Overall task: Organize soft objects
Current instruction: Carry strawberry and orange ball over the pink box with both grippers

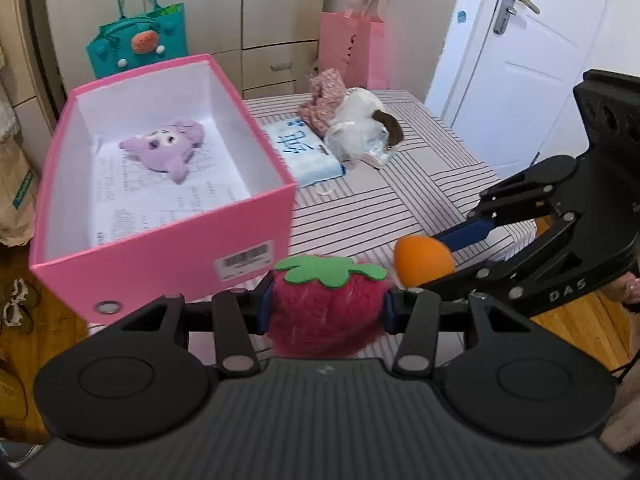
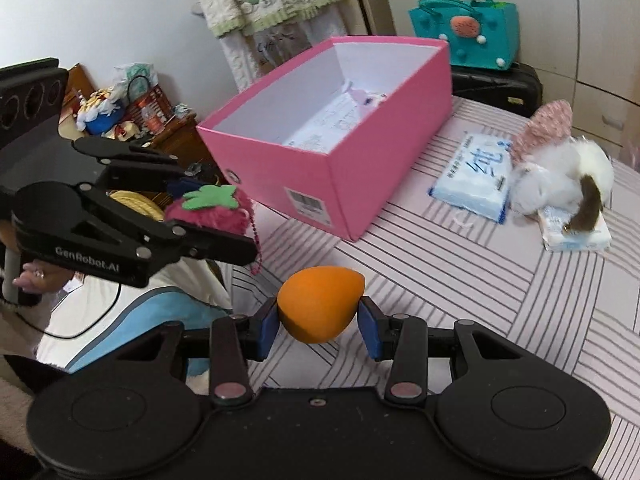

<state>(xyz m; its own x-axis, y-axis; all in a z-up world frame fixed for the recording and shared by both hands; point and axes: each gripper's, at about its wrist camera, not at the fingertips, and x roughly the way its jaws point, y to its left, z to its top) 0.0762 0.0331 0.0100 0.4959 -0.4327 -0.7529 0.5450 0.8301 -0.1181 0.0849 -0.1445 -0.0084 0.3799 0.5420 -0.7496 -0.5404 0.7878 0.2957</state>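
My left gripper (image 1: 327, 307) is shut on a fuzzy red strawberry plush (image 1: 327, 312) with a green felt leaf, held above the striped bed near the front of the open pink box (image 1: 168, 268). It also shows in the right wrist view (image 2: 212, 210). My right gripper (image 2: 319, 322) is shut on an orange egg-shaped sponge (image 2: 318, 306), just right of the strawberry; the sponge also shows in the left wrist view (image 1: 422, 258). A purple plush (image 1: 168, 148) lies inside the box on printed paper.
A white and brown plush (image 2: 560, 184), a pink floral fabric item (image 2: 548, 128) and tissue packs (image 2: 472, 172) lie on the bed right of the box. A teal bag (image 1: 138, 40) and pink bag (image 1: 354, 48) stand behind. A white door (image 1: 532, 40) is at right.
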